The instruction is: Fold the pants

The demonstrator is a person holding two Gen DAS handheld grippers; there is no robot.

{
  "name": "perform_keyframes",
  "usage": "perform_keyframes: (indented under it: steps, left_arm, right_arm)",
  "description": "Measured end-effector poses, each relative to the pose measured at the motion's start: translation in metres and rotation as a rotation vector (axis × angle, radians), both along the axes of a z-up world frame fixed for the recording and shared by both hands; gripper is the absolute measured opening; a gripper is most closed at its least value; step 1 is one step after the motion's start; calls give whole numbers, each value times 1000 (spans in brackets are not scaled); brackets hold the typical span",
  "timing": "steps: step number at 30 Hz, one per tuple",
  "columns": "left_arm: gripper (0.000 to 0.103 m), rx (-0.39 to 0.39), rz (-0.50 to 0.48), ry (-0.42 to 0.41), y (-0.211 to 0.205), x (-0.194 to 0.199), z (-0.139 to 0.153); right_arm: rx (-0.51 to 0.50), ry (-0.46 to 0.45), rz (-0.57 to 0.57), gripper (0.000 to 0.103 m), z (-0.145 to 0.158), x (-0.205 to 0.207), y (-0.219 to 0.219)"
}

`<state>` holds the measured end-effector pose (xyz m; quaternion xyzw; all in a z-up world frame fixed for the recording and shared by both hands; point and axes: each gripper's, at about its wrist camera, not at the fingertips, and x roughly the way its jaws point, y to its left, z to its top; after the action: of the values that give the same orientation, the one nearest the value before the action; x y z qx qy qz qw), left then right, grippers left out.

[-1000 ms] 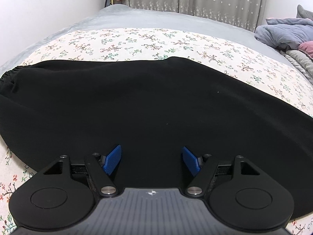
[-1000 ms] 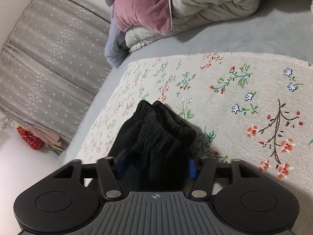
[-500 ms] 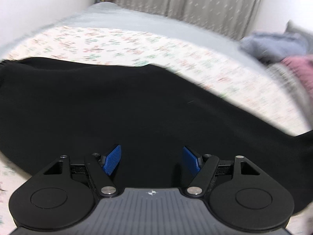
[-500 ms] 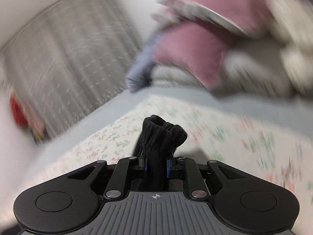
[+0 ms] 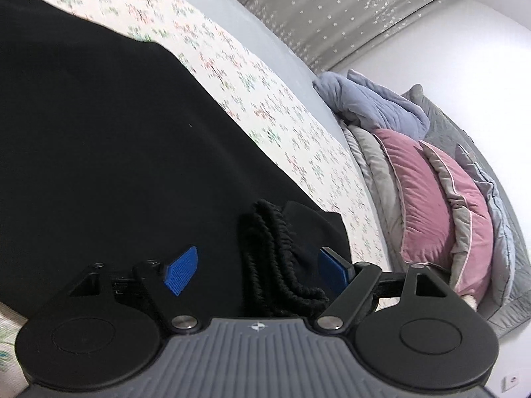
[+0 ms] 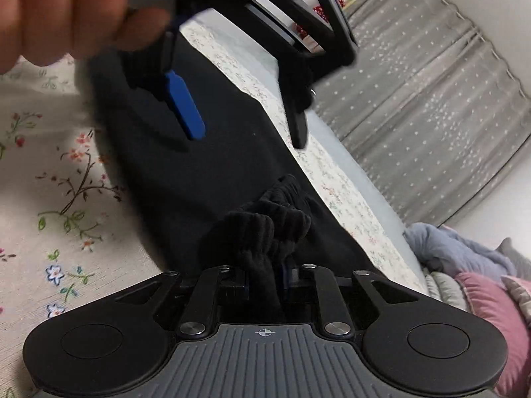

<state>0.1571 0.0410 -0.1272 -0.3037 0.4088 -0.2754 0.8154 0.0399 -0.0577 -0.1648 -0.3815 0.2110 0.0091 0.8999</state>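
Black pants [image 5: 116, 152] lie spread across the floral sheet [image 5: 265, 112], and their gathered cuff [image 6: 265, 232] is pinched tight in the right gripper [image 6: 265, 282]. The same bunched cuff sits between the parted jaws of the left gripper [image 5: 259, 265] (blue pads [image 5: 181, 270] well apart, gripping nothing). Ahead and right of those jaws, pink pillows [image 5: 428, 195] are stacked.

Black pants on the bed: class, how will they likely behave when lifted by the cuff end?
Probably floppy: the black pants bunch and drape from the shut right gripper. Likely light, as a small pinch holds them. The ribbed cuff should resist slipping. The left gripper hangs open.
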Motion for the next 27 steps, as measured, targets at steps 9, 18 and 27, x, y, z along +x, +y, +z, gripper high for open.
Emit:
perform_keyframes:
  steps: [9,18,27]
  left_arm:
    - [93,-46,-52,73,-24,8,-3]
    - [100,-155,-104,208,-32,6,-12]
    - [38,-12,-62,33,-37,21,7]
  right_arm:
    - [189,75,9,58,32,2,-41]
    - [273,11,-17,8,43,8,-28]
    - [265,-89,-18,9,43,4,-6]
